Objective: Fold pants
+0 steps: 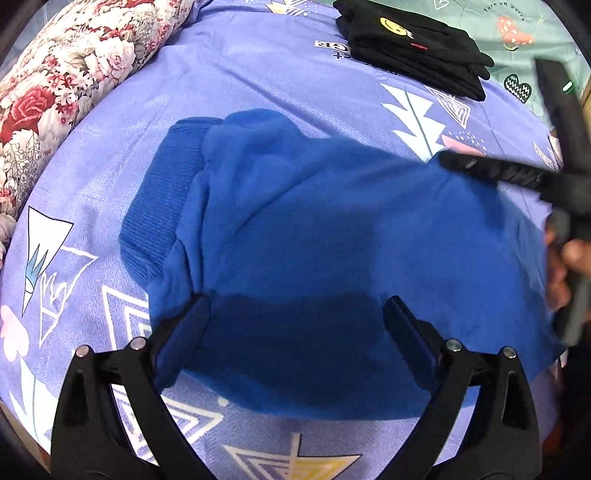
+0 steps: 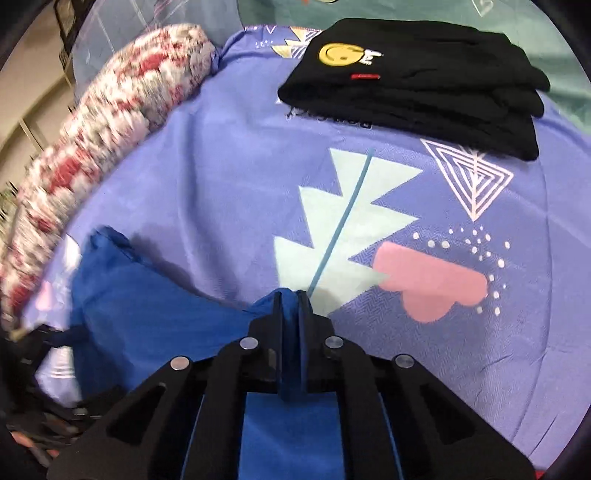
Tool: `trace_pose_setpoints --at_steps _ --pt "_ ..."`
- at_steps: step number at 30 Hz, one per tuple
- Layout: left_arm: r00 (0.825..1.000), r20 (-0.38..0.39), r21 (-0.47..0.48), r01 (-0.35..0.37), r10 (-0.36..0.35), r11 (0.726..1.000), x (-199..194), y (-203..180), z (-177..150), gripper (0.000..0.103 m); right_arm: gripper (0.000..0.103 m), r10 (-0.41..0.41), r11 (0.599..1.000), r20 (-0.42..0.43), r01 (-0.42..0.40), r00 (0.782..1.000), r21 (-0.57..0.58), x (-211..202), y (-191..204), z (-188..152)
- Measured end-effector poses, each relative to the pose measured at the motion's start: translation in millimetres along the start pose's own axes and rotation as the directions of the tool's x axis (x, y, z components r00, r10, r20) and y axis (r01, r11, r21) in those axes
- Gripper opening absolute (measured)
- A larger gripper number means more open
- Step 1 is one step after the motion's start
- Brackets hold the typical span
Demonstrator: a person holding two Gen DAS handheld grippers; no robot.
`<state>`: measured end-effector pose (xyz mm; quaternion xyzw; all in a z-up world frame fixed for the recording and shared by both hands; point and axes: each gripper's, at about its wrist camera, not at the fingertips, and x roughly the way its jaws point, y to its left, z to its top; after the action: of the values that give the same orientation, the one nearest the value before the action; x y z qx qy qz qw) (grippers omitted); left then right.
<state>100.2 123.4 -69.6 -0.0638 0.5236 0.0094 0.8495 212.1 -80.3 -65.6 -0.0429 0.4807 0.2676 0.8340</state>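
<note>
Blue fleece pants [image 1: 332, 229] lie spread on the purple patterned bedsheet [image 1: 258, 66], with a ribbed band [image 1: 162, 206] at their left end. My left gripper [image 1: 299, 310] is open wide just over the near part of the pants, and cloth lies between its fingers without being pinched. My right gripper [image 2: 291, 299] is shut on a fold at the far edge of the pants [image 2: 147, 314]. In the left wrist view the right gripper [image 1: 454, 160] comes in from the right, held by a hand [image 1: 561, 266].
A stack of folded black clothes with a yellow smiley [image 1: 413, 48] [image 2: 424, 85] sits at the far right of the sheet. A rolled floral quilt [image 1: 62, 85] [image 2: 103, 147] borders the left side. A teal sheet [image 1: 517, 22] lies beyond the black stack.
</note>
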Motion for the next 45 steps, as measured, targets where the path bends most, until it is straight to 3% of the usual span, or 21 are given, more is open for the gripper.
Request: trace_pose_setpoints --at_steps 2,5,9,11,14,16,21,22,25,27,29,30,31,33,36,38,39,41,43,44,45 --pt "1.0 -0.006 -0.007 0.006 -0.006 1.0 -2.6 0.6 -0.1 0.097 0.009 -0.015 1.0 0.038 0.015 0.999 0.013 9.0 -3.2 -4.3" --pt "1.0 0.004 0.004 0.015 -0.015 1.0 -14.9 -0.7 1.0 0.097 0.041 -0.109 0.994 0.078 0.108 0.991 0.008 2.9 -9.1 -5.0" --pt "0.998 0.068 0.012 0.004 -0.005 1.0 -34.3 0.3 13.7 0.097 0.045 -0.254 0.966 0.142 0.243 0.957 0.09 -31.9 -29.1 -8.0" --pt "0.994 0.102 -0.002 -0.029 0.029 1.0 -37.6 4.0 28.6 0.097 0.046 -0.2 0.974 0.159 0.179 0.967 0.138 -45.7 -39.5 -12.3" --pt "0.985 0.14 -0.052 -0.097 0.103 0.994 -33.5 12.9 55.0 0.097 0.042 -0.032 0.984 0.157 0.003 0.987 0.18 -50.9 -43.2 -12.4" --pt "0.982 0.147 -0.087 -0.106 0.118 0.991 -28.6 20.4 70.0 0.097 0.025 0.109 0.973 0.132 -0.133 0.985 0.189 -40.5 -36.0 -8.9" --pt "0.988 0.033 -0.179 -0.144 0.152 0.973 13.7 44.7 86.1 0.097 0.016 0.292 0.931 0.058 -0.297 0.955 0.21 -3.6 -15.8 -1.0" --pt "0.988 0.002 -0.191 -0.151 0.154 0.97 23.2 49.6 85.3 0.098 0.016 0.283 0.934 0.028 -0.283 0.959 0.221 8.7 -14.8 0.5" --pt "0.992 -0.021 -0.231 -0.123 0.122 0.965 36.3 63.7 78.6 0.1 0.0 0.102 0.98 0.032 -0.106 0.994 0.168 11.9 -21.3 -3.4" --pt "0.995 -0.014 -0.254 -0.098 0.098 0.962 34.8 69.5 77.3 0.1 0.0 0.125 0.975 0.037 -0.129 0.992 0.18 7.0 -28.7 -6.0" --pt "0.991 -0.009 -0.26 -0.13 0.133 0.957 29.1 70.0 77.9 0.1 0.0 0.0 0.984 0.073 -0.013 0.997 0.179 -13.8 -31.1 -8.1" --pt "0.989 0.0 -0.263 -0.142 0.147 0.954 24.1 69.1 77.9 0.1 0.007 -0.076 0.983 0.108 0.056 0.991 0.173 -27.9 -32.3 -11.0" --pt "0.988 0.01 -0.264 -0.148 0.157 0.953 18.6 67.5 77.4 0.1 0.008 -0.073 0.982 0.142 0.047 0.987 0.183 -45.2 -38.4 -17.0" --pt "0.979 0.045 -0.252 -0.183 0.2 0.95 3.1 64.2 75.8 0.1 0.01 0.032 0.973 0.131 -0.061 0.991 0.223 -66.7 -57.7 -34.4" --pt "0.971 0.07 -0.243 -0.206 0.229 0.948 -13.1 62.0 70.5 0.1 0.02 0.048 0.962 0.085 -0.069 0.995 0.264 -87.3 -84.6 -68.7" --pt "0.972 0.077 -0.278 -0.193 0.222 0.941 -22.3 68.1 64.6 0.099 0.023 0.058 0.942 0.033 -0.066 0.998 0.329 -95.3 -109.9 -103.1" --pt "0.972 0.083 -0.289 -0.189 0.221 0.939 -25.9 68.4 62.7 0.099 0.023 0.015 0.927 -0.006 -0.011 1.0 0.374 -99.7 -128.2 -122.3" --pt "0.969 0.104 -0.3 -0.184 0.224 0.936 -39.0 68.1 54.4 0.099 0.011 -0.009 0.895 0.037 -0.008 0.999 0.446 -117.4 -155.4 -148.4" --pt "0.97 0.12 -0.275 -0.171 0.211 0.946 -48.0 59.3 49.9 0.099 0.015 -0.208 0.817 0.055 0.142 0.977 0.559 -147.9 -185.5 -173.7" --pt "0.972 0.121 -0.264 -0.162 0.199 0.951 -49.3 55.7 47.7 0.099 0.018 -0.356 0.752 0.045 0.257 0.933 0.607 -169.1 -197.7 -187.9" --pt "0.976 0.118 -0.248 -0.15 0.184 0.957 -49.3 49.9 46.3 0.099 0.018 -0.377 0.729 0.067 0.252 0.924 0.637 -181.3 -203.2 -196.1"
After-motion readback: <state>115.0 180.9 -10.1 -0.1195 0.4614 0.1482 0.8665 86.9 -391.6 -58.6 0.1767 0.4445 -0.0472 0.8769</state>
